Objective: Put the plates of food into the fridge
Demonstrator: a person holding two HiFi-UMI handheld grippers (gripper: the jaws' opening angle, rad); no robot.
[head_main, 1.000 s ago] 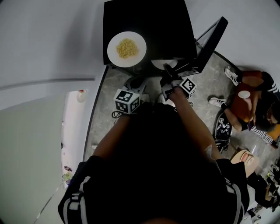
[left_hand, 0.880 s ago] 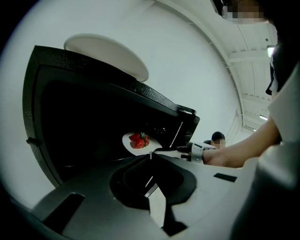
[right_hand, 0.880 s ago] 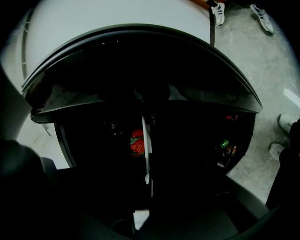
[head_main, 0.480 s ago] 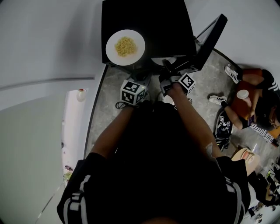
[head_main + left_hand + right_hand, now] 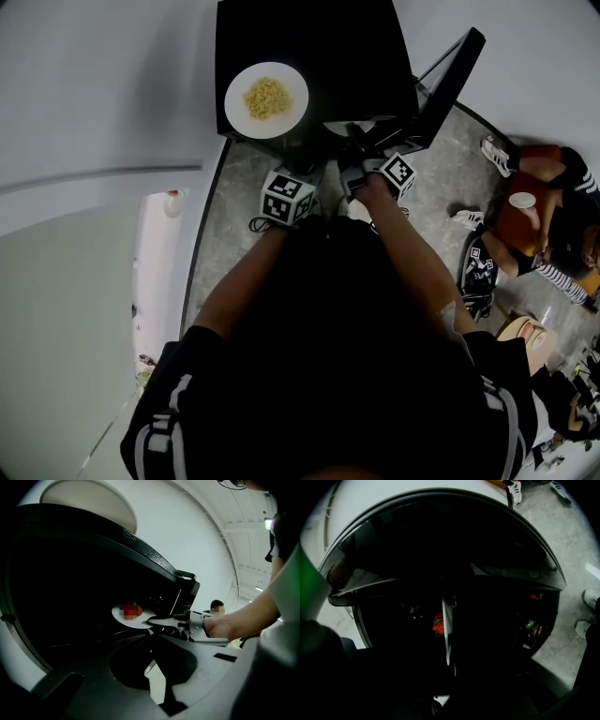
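While the right tongs [image 5: 159,620] are clamping the near rim of a round white plate [image 5: 133,617] carrying red strawberries [image 5: 438,627], that plate is hanging level just inside the dark open compartment of a black boxy fridge [image 5: 347,47]. From the right gripper view the plate is showing edge-on, a thin pale line running straight out from the tongs, with the strawberries just to its left. Whether it is touching a shelf cannot be told in the dark. The left tongs [image 5: 153,639] are closed on nothing and are hovering low in front of the fridge opening, just left of the right tongs and apart from the plate. A second round white plate [image 5: 267,98] heaped with yellow crumbly food [image 5: 267,97] is sitting on top of the fridge, towards its near left corner. The fridge's door [image 5: 450,80] is standing open to the right. Well to the right, a person [image 5: 544,216] is sitting on the grey speckled floor [image 5: 234,216].
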